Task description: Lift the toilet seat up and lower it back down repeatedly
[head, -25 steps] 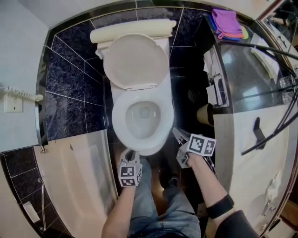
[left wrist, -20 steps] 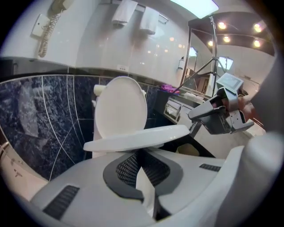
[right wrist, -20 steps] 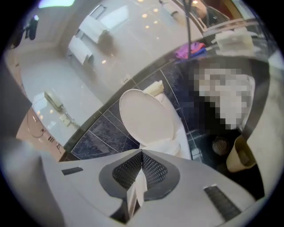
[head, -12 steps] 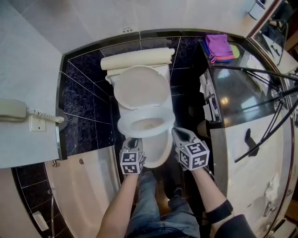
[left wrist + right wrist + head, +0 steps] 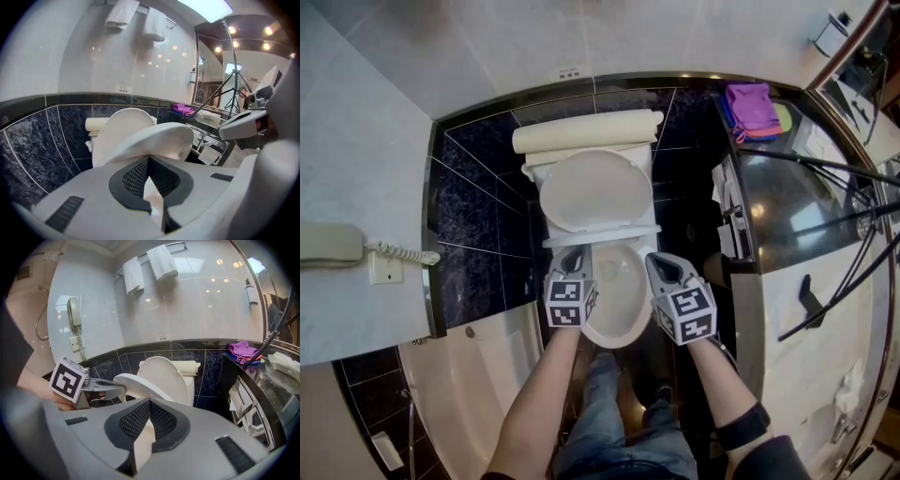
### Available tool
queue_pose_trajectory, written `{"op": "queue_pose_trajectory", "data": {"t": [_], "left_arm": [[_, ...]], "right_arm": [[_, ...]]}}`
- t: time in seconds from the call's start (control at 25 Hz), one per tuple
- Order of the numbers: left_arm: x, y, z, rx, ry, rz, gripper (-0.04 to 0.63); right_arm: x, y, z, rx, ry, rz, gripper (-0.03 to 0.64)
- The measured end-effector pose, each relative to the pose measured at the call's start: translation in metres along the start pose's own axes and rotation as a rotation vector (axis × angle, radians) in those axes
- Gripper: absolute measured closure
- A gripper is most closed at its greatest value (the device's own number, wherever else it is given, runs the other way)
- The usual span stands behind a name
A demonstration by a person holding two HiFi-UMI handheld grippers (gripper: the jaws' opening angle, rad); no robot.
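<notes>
The white toilet has its lid (image 5: pixel 595 190) standing up against the cistern. The toilet seat (image 5: pixel 600 236) is half raised and tilted, and the bowl (image 5: pixel 614 317) shows below it. My left gripper (image 5: pixel 573 258) is at the seat's front left rim. In the right gripper view its shut jaws (image 5: pixel 110 387) reach under the rim of the seat (image 5: pixel 140 387). In the left gripper view the seat (image 5: pixel 159 140) lies just over the closed tips (image 5: pixel 147 161). My right gripper (image 5: pixel 664 267) hovers shut by the bowl's right side, holding nothing.
The cream cistern (image 5: pixel 586 131) sits against dark tiles. A bathtub (image 5: pixel 469 394) lies to the left and a counter (image 5: pixel 787 187) with a purple cloth (image 5: pixel 752 103) to the right. A wall phone (image 5: pixel 328 246) hangs at left. The person's legs stand before the bowl.
The seat has come up from flat on the bowl to half raised. Both grippers have moved forward over the bowl, the left one rising with the seat's rim.
</notes>
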State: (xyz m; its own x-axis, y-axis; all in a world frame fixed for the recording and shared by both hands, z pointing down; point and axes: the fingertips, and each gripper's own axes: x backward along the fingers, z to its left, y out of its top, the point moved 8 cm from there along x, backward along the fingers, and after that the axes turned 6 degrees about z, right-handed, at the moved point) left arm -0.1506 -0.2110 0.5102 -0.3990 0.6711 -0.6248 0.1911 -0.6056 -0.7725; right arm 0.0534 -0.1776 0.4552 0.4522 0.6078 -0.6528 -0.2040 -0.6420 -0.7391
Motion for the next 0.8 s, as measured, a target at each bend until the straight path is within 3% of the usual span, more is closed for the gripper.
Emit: {"op": "queue_pose_trajectory", "data": {"t": [0.48, 0.8], "left_arm": [[-0.059, 0.058, 0.044, -0.059, 0.006, -0.032, 0.604], [-0.066, 0.06, 0.065, -0.056, 0.025, -0.02, 0.604]], "right_arm": [[-0.028, 0.012, -0.01, 0.018, -0.016, 0.014, 0.6], [-0.041, 0.02, -0.004, 0.024, -0.008, 0.026, 0.6]]}}
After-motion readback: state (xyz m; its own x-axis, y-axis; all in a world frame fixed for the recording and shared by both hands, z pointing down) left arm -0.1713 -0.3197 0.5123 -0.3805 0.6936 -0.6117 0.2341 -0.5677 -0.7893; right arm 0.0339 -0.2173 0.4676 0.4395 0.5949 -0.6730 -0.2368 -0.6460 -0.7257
